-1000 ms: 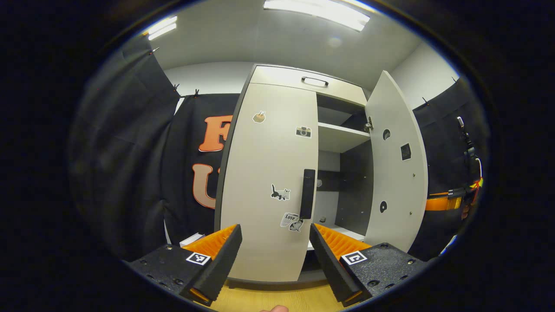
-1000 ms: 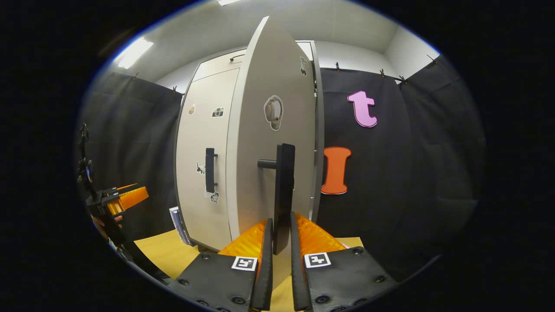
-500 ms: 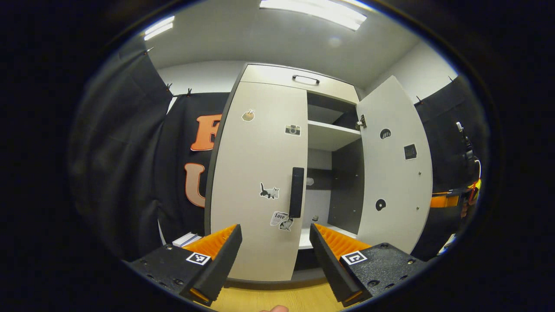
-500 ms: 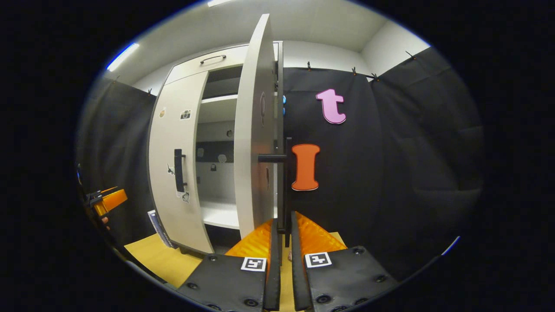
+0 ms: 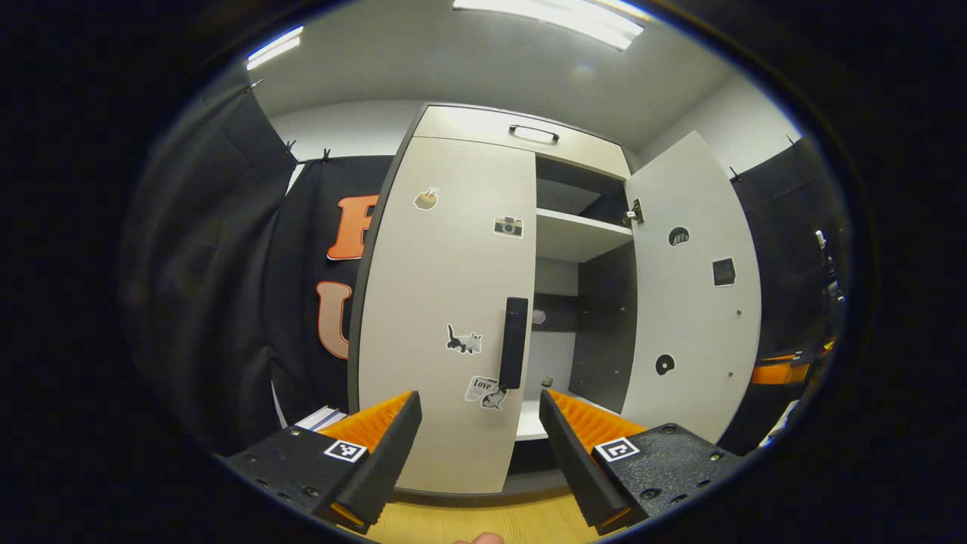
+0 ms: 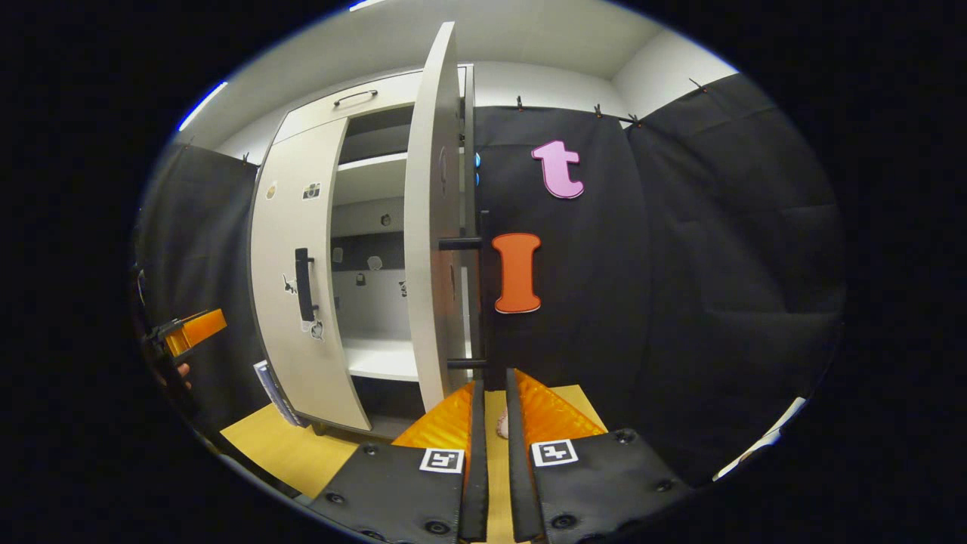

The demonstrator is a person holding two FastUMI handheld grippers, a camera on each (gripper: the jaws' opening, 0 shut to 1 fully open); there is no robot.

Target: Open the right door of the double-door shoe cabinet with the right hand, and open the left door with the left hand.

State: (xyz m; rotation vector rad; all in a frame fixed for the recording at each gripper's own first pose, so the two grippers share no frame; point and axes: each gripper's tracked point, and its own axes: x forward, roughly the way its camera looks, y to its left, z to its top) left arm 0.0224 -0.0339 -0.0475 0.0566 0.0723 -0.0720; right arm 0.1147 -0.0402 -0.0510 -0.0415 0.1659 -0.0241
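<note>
The pale shoe cabinet [image 5: 483, 125] stands straight ahead in the left gripper view. Its left door [image 5: 438, 302] is closed, with a dark vertical handle [image 5: 514, 341] on its right edge. My left gripper [image 5: 477, 397] is open, a short way in front of that door and handle, touching nothing. The right door [image 5: 691, 302] stands swung out wide. In the right gripper view this door [image 6: 429, 249] is seen edge-on, and my right gripper [image 6: 491, 380] is shut on the lower end of its handle [image 6: 483, 302], held by the fingertips alone.
A drawer with a bar handle [image 5: 532, 134] tops the cabinet. White shelves [image 5: 578, 234] show inside the open half. A stack of books [image 6: 270, 381] leans by the cabinet's left foot on the wooden floor [image 6: 295, 446]. Black cloth walls close in on both sides.
The right door has swung further out to about square with the cabinet. My right gripper has slid to the handle's lower tip. The left gripper stays open and has shifted slightly.
</note>
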